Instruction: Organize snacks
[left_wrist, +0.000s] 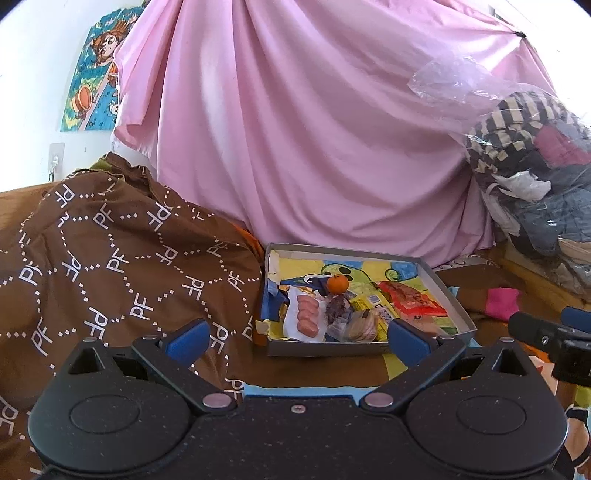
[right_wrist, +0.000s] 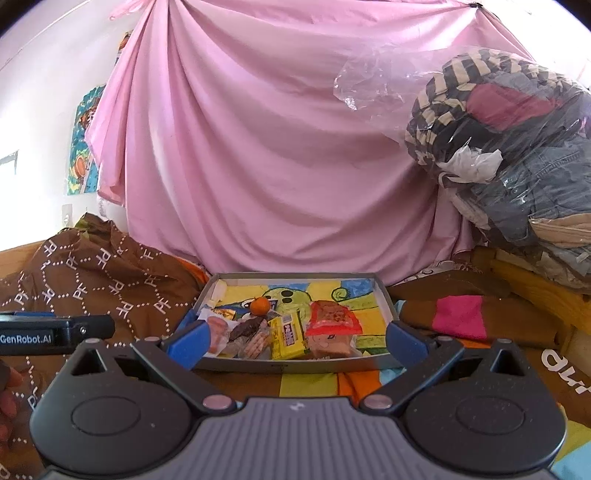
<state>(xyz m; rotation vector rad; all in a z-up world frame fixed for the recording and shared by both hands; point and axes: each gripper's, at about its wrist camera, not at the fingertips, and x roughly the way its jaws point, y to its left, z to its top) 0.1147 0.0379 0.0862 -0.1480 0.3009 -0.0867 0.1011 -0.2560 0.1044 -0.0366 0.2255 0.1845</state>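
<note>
Inside one tray (right_wrist: 388, 295): one orange (right_wrist: 260, 305), perhaps four sausages (left_wrist: 307, 315).

You are getting bright, soft daylight glowing through the pink curtain (left_wrist: 295, 129), washing out the white wall (left_wrist: 33, 74) at the left, while the fisheye is bending and darkening the corners and blurring the bagged clothes (right_wrist: 517, 147) slightly.

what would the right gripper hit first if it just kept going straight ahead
Probably the near wall of the tray, then the snacks just behind it, such as the yellow candy box. The right gripper is open and empty; depth is hard to judge.
</note>
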